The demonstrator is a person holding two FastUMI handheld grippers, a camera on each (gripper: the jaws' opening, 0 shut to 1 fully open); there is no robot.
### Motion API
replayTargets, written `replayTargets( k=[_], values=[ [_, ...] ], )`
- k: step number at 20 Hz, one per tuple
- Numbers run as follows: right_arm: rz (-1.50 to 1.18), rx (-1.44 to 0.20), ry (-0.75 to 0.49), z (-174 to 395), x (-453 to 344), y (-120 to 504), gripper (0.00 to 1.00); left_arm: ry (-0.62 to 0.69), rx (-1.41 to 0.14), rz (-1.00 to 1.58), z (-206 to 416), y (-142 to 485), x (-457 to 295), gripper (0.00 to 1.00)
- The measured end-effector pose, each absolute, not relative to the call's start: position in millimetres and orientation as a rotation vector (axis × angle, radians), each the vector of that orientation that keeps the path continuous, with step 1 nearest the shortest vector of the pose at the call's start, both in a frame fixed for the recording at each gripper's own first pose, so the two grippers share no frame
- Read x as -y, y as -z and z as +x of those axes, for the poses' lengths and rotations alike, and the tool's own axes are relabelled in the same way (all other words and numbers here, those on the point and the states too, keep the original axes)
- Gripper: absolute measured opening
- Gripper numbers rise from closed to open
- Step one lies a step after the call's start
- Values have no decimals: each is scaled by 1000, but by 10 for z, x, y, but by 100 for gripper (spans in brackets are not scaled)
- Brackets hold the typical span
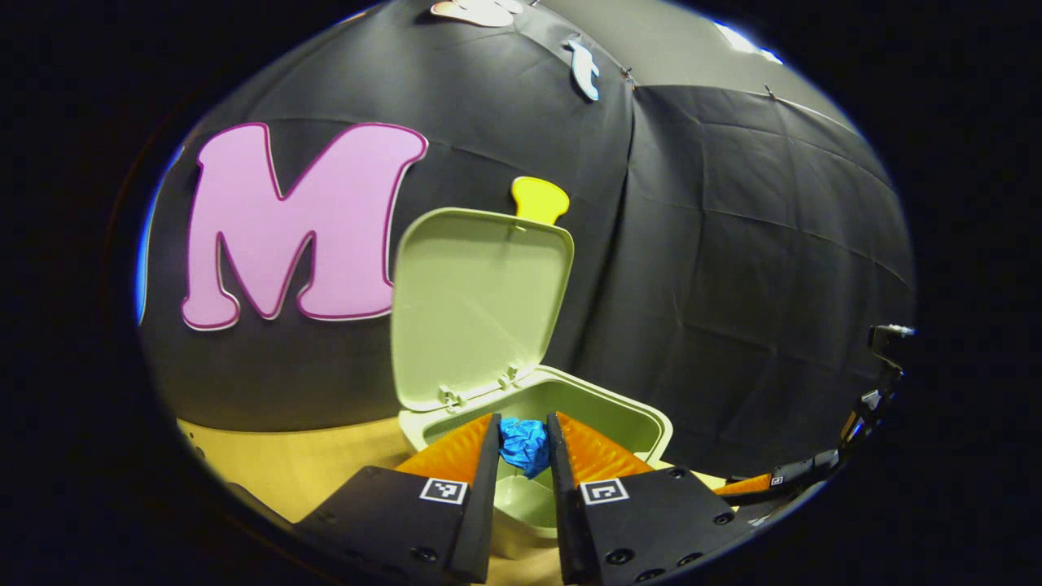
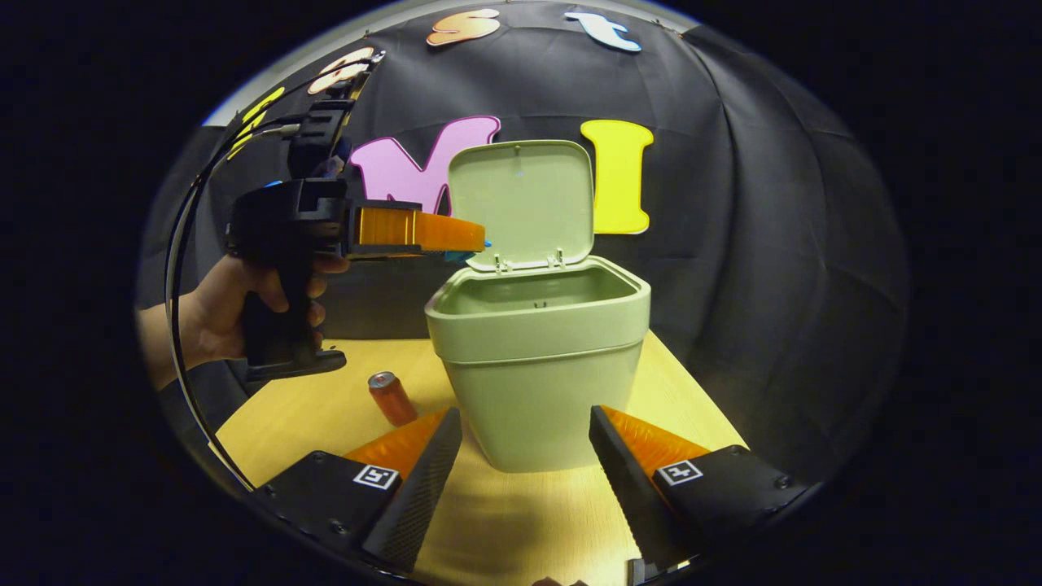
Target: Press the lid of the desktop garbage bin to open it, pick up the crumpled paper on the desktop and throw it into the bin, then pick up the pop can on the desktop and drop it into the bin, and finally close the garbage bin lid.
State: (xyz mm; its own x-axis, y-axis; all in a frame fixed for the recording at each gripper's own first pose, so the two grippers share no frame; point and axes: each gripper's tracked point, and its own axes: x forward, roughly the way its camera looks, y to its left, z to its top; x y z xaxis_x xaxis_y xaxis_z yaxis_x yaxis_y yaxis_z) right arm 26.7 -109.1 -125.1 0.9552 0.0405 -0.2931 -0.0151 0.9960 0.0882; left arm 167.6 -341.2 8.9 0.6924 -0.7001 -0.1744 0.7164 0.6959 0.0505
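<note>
The green garbage bin stands on the wooden desktop with its lid swung fully up, upright against the black cloth wall behind. That leaves the whole mouth open, its rim free on the near and side edges.

In the left gripper view, the left gripper hangs just above the bin's near rim, its fingers drawn narrow and both pressing on the crumpled paper, a blue wad held over the opening. From the right gripper view the same left gripper reaches in from the left, level, its tips at the lid's lower left corner, with a hand wrapped around its handle.

The right gripper sits low in front of the bin with its fingers spread wide, gripping nothing, one to each side of the bin's base with room between.

The pop can stands tilted on the desktop, left of the bin and a little apart from it, with bare wood around it.
</note>
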Motion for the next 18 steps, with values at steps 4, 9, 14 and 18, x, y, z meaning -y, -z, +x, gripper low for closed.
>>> replayTargets(
  k=[4, 9, 14, 18],
  values=[
    [108, -318, -12, 246, 1184, 1288, 99, 799, -172, 126, 1702, 50, 3508, 37],
    [102, -324, -22, 250, 1172, 1287, 99, 765, -193, 139, 1777, 147, 3462, 55],
    [90, -327, -52, 260, 1079, 1280, 99, 722, -141, 126, 1780, 8, 3337, 95],
    [50, -328, -109, 276, 892, 1307, 99, 646, -62, 135, 1722, -210, 2975, 96]
  ],
)
